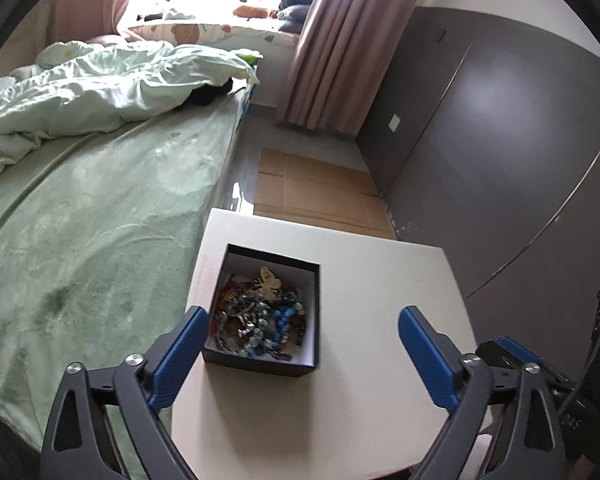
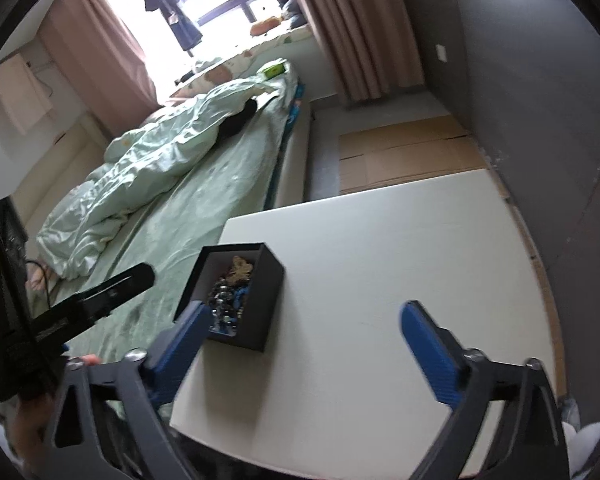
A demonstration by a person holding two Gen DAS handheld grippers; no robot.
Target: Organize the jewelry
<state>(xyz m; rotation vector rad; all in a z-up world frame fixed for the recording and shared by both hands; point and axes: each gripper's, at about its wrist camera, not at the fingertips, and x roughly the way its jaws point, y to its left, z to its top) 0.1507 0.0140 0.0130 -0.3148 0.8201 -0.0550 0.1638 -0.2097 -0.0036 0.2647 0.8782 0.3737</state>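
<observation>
A black open box (image 1: 314,280) with a white inside stands on a white table (image 1: 380,280). It holds a tangled heap of beaded jewelry (image 1: 260,316), blue, grey and brown, with a pale butterfly piece on top. My left gripper (image 1: 300,340) is open and empty, just above the near side of the box. In the right wrist view the box (image 2: 268,284) sits near the table's (image 2: 380,260) left edge. My right gripper (image 2: 304,328) is open and empty, its left finger beside the box. The left gripper shows there (image 2: 136,276) at the left.
A bed with a green sheet (image 1: 100,220) and a crumpled quilt (image 1: 100,88) runs along the table's left side. Flattened cardboard (image 1: 320,188) lies on the floor beyond the table. A dark grey wardrobe (image 1: 500,140) stands on the right. Curtains and a window are at the back.
</observation>
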